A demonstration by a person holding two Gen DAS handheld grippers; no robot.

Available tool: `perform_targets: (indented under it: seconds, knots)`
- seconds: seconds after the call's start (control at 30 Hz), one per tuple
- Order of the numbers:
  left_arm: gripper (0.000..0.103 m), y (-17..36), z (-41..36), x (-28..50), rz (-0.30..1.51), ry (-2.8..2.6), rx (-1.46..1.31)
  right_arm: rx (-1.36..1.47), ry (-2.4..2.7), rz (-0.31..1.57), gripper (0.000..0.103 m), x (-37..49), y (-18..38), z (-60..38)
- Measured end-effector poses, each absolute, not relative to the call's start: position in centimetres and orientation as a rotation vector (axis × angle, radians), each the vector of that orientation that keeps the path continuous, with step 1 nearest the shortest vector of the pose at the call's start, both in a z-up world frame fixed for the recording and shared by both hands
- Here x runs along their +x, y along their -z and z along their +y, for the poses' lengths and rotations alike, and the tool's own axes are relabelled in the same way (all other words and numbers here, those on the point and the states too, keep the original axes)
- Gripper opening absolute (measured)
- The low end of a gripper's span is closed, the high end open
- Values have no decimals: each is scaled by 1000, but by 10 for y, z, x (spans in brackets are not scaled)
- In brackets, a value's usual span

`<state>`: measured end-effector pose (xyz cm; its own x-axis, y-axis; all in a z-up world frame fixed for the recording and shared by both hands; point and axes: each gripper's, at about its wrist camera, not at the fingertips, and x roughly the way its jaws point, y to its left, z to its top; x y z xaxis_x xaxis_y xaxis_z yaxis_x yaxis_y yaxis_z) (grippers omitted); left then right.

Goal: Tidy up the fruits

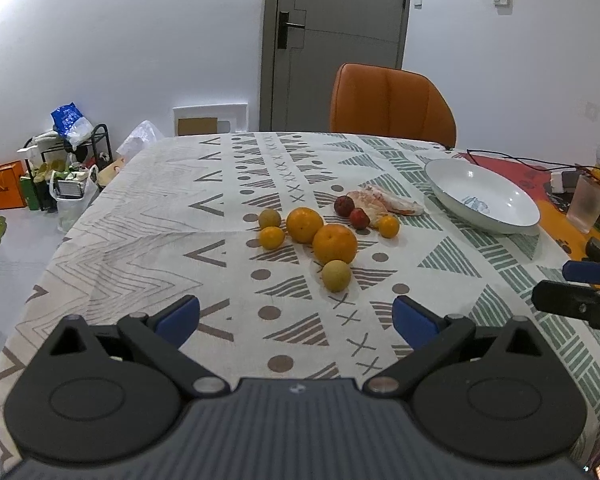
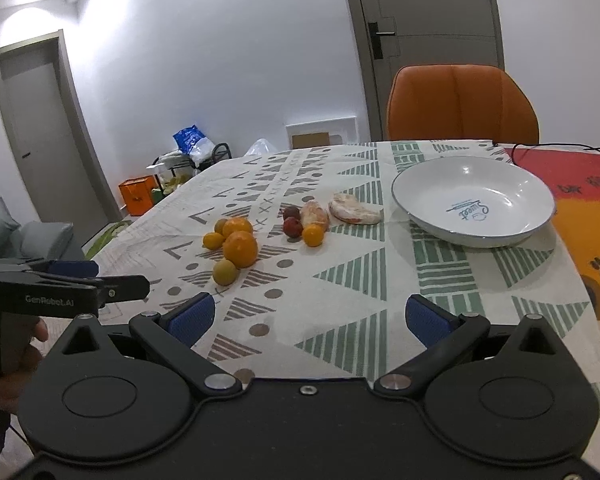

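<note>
From your left wrist camera, your left gripper (image 1: 296, 322) hangs over the near part of the patterned tablecloth (image 1: 148, 216) with its blue pads spread wide and nothing between them. The fruit lies loose in a cluster ahead: a yellow-green fruit (image 1: 336, 275) nearest you, touching the large orange (image 1: 335, 244) behind it, a second orange (image 1: 305, 225) just beyond, and two small citrus (image 1: 271, 237) to their left. Farther back sit two dark red fruits (image 1: 359, 218), another small orange fruit (image 1: 389, 226) and some peeled, pale segments (image 1: 384, 200). The white bowl (image 1: 444, 190) stands empty to the right of the cluster, a little apart from it. Your right gripper (image 1: 592, 280) shows at the right edge.

From your right wrist camera, your right gripper (image 2: 310, 320) is likewise wide open and holds nothing, hovering short of the fruit. The bowl (image 2: 416, 220) is ahead and to the right, with blue lettering on its bare bottom; the cluster is ahead to the left, the yellow-green fruit (image 2: 225, 272) nearest. The left gripper (image 2: 112, 280) appears side-on at the left; from this angle you cannot tell its opening.

I judge you are at the very start: no fruit is in the bowl. Your next move is probably a reach to the nearest fruit, straddling it with both pads, closing gently since round fruit rolls, then carrying it to the bowl.
</note>
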<state>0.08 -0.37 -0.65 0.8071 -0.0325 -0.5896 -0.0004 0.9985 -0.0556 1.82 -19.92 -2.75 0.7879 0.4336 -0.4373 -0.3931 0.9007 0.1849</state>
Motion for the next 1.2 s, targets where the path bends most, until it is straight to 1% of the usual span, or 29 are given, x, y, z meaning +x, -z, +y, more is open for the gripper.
perform_targets:
  seconds: [0.67, 0.93, 1.2]
  knots:
    - [102, 15, -3, 25, 634, 45, -58, 55, -416, 513, 103, 42, 38, -182]
    - [100, 22, -6, 41, 637, 52, -71, 64, -409, 528, 103, 56, 41, -180]
    - [90, 30, -7, 58, 650, 57, -94, 80, -407, 533, 103, 70, 46, -180]
